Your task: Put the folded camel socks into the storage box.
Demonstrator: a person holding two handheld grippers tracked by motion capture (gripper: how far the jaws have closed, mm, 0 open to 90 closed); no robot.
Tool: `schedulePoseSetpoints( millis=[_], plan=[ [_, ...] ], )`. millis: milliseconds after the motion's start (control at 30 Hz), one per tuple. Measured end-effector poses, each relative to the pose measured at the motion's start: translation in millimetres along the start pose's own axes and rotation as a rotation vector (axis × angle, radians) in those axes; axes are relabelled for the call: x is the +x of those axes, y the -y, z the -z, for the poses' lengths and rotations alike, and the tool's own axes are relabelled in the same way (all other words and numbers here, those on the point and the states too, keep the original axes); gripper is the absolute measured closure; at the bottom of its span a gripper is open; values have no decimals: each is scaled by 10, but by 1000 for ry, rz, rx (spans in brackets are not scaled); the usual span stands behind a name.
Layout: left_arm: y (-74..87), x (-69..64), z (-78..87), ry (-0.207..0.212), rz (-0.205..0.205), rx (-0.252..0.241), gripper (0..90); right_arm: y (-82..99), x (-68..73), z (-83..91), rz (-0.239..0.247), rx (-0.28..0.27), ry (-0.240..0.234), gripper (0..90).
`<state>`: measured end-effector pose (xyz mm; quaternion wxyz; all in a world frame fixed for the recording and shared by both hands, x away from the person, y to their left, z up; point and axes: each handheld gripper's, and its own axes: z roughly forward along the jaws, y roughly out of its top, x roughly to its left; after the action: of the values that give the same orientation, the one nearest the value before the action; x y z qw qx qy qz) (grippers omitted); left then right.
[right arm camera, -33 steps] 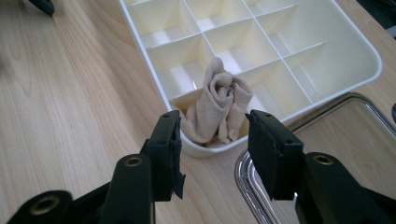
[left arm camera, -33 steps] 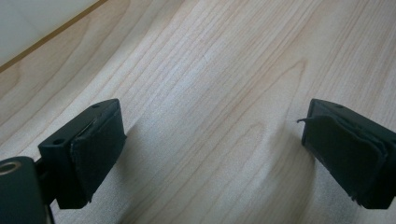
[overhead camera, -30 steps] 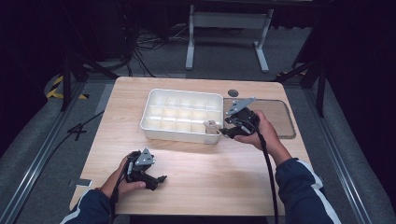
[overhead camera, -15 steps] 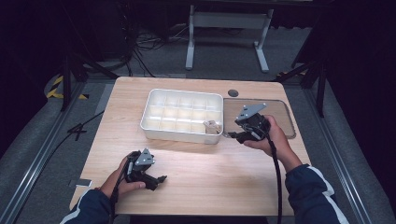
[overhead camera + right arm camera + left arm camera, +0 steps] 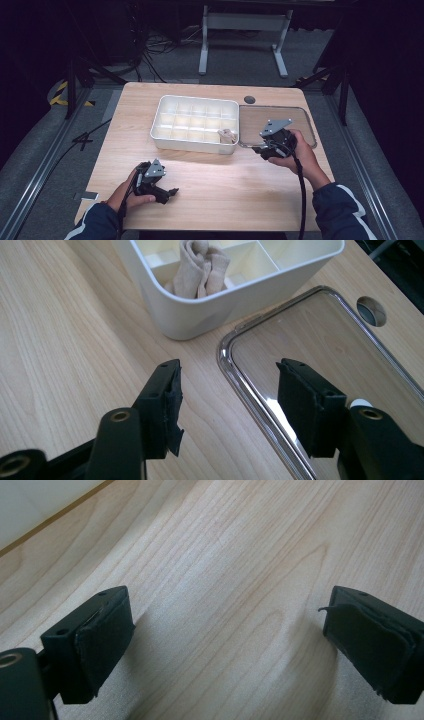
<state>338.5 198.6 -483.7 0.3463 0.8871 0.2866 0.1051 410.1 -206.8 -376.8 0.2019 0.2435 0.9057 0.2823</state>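
Two grippers sit over the pale wooden desk (image 5: 210,175). The right gripper (image 5: 227,405) has just been opening its jaws, which stand wide and empty across the near rim of the clear rectangular plastic lid (image 5: 320,355), beside the white compartmented plastic tray (image 5: 195,125) holding a rolled beige cloth (image 5: 200,267). The left gripper (image 5: 227,640) rests low, jaws wide apart, empty.

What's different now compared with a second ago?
The right gripper has drawn back from the white tray toward the clear lid, its fingers just opening, nothing between them. The rolled cloth lies in the tray's corner compartment. The left gripper stayed put, open over the table.
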Motion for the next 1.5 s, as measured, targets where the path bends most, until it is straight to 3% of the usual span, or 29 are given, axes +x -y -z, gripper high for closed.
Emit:
schedulePoseSetpoints(
  millis=[733, 1167, 1267, 1500],
  plan=[
    [1, -4, 1, -3, 2, 0, 60, 520, 106, 59, -8, 36, 29, 408],
    [-2, -7, -3, -4, 4, 1, 53, 806, 164, 142, -20, 13, 43, 385],
    [-2, -7, -3, -5, 3, 1, 53, 916, 184, 156, -33, -8, 22, 376],
    [-2, -7, -2, -5, 3, 1, 53, 1186, 185, 181, -82, -19, 22, 362]
  ],
)
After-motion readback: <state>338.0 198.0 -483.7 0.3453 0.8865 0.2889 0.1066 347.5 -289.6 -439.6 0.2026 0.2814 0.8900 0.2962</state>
